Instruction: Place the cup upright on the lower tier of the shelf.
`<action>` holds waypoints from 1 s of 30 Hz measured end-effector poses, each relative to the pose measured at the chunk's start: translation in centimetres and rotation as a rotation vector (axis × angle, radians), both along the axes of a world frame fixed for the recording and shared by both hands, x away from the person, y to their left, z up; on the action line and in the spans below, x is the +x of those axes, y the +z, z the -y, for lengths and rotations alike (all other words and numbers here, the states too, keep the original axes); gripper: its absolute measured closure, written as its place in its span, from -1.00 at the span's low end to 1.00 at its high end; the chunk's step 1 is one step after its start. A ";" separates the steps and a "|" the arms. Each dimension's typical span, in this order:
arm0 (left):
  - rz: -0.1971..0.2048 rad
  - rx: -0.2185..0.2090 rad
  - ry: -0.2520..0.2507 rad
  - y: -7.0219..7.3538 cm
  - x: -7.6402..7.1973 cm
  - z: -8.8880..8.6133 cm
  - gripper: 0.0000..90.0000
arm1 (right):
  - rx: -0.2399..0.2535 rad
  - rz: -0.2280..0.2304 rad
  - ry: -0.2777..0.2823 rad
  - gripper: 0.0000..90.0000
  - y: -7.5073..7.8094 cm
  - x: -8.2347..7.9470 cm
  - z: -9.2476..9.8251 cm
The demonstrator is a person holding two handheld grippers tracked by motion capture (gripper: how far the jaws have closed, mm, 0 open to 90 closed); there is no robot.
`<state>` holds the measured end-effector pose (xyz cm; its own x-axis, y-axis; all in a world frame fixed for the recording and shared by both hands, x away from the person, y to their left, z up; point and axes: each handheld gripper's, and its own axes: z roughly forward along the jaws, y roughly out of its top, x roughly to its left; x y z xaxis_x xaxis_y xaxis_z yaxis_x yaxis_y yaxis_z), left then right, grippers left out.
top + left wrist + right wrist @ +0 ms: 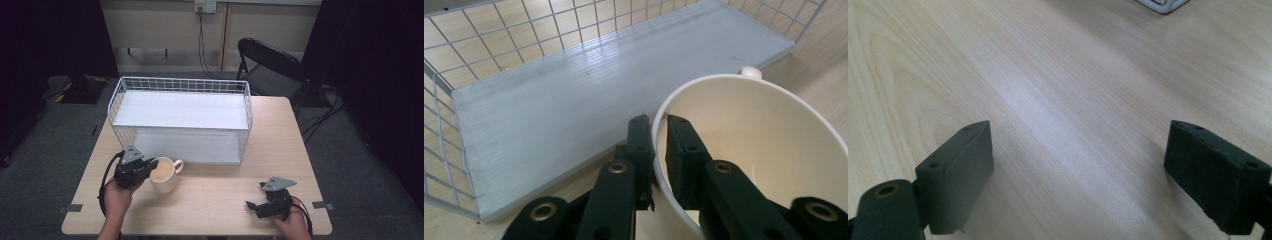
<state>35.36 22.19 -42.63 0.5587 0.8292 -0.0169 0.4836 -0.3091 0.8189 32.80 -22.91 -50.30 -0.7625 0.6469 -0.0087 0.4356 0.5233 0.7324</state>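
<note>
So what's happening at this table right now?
A person holds a gripper in each hand. The left gripper is shut on the rim of a cream mug, one jaw inside and one outside, just in front of a white wire rack. The right gripper waits open above bare table, holding nothing.

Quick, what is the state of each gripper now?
Left gripper: shut on the rim of the cream mug.
Right gripper: open, holding nothing, above the table.
</note>
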 end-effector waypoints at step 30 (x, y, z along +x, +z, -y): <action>0.039 -0.020 0.095 -0.4 2.1 2.1 0.81 | 0.001 0.000 0.001 -0.74 0.0 0.0 0.0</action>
